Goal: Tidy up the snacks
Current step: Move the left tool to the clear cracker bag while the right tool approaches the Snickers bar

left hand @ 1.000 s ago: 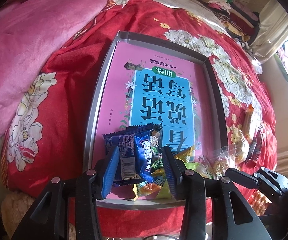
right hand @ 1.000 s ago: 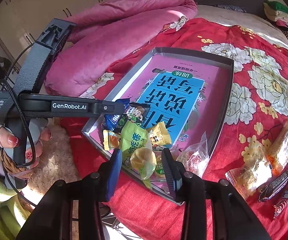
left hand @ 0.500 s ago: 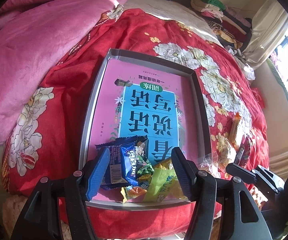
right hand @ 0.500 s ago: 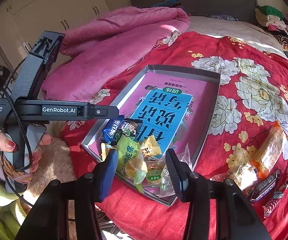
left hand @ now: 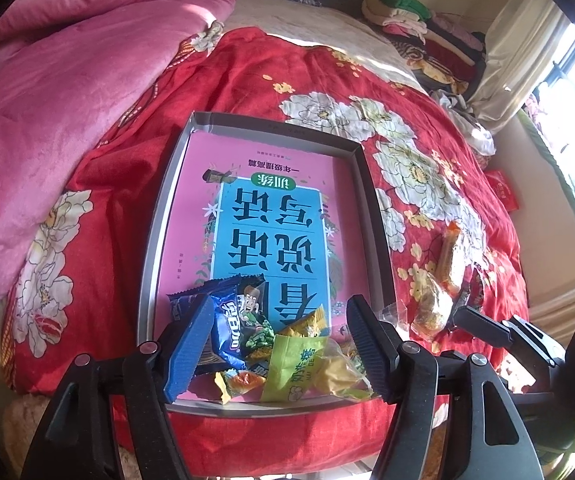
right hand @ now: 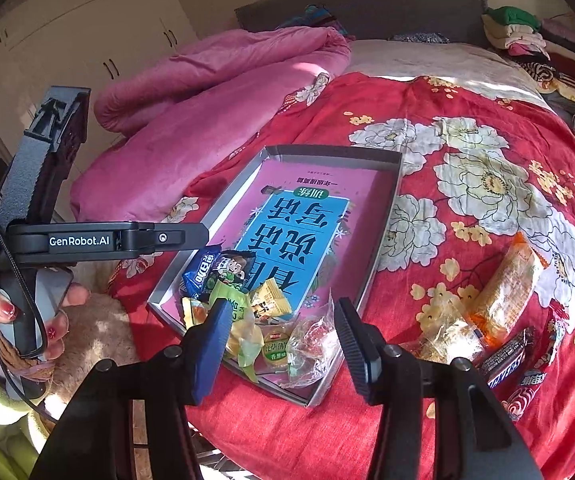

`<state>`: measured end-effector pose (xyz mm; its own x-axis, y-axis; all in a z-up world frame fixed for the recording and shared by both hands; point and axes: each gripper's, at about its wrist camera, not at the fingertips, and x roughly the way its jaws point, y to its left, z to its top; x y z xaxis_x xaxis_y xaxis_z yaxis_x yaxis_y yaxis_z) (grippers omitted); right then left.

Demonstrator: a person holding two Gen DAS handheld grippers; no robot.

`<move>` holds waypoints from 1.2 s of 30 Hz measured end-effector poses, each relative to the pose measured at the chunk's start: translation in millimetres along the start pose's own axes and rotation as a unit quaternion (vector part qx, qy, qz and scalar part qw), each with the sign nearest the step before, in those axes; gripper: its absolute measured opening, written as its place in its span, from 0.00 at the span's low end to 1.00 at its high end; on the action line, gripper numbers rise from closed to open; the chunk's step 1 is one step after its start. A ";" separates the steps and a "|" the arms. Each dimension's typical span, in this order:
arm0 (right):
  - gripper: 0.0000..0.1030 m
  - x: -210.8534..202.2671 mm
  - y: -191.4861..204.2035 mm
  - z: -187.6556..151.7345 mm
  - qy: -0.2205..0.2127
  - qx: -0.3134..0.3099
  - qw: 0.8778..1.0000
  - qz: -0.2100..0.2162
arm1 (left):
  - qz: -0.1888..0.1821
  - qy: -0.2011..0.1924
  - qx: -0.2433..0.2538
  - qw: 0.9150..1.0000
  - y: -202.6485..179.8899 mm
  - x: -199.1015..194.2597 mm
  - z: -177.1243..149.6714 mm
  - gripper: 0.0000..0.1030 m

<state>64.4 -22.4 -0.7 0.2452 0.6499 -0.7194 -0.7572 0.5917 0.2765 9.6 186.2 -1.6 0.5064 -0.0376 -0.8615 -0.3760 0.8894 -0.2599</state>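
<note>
A grey shallow box with a pink and blue printed bottom lies on the red floral bedspread. Several wrapped snacks lie piled at its near end, among them a blue packet and a green packet. More snacks lie loose on the bedspread to the right: an orange packet and dark bars. My left gripper is open and empty above the pile. My right gripper is open and empty above the box's near corner.
A pink quilt is bunched at the left of the bed. Folded clothes are stacked at the far right. The left gripper's body and the hand holding it show at left in the right wrist view. White cupboards stand behind.
Both grippers have pulled back and up from the box and their jaws have widened. The snack pile in the box looks smaller and farther.
</note>
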 end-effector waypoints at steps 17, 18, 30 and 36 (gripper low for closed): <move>0.59 -33.4 -17.5 7.3 -0.048 0.002 0.997 -0.058 | -0.030 -0.033 0.038 0.998 -31.8 -19.7 0.4 0.74; 0.59 -35.2 -18.3 7.3 -0.050 0.003 0.997 -0.059 | -0.031 -0.034 0.040 0.998 -33.3 -20.4 0.2 0.74; 0.60 -53.1 -31.5 6.3 -0.065 0.016 0.994 -0.087 | -0.040 -0.036 0.050 0.997 -46.3 -24.0 -1.3 0.74; 0.60 -62.1 -46.3 0.2 -0.068 0.037 0.992 -0.097 | -0.043 -0.033 0.061 0.997 -56.5 -22.6 -1.6 0.74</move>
<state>84.4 -90.0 31.3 0.4658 0.5753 -0.6724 -0.6420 0.7426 0.1907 18.1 136.1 31.8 0.5840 -0.0900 -0.8068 -0.2342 0.9329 -0.2735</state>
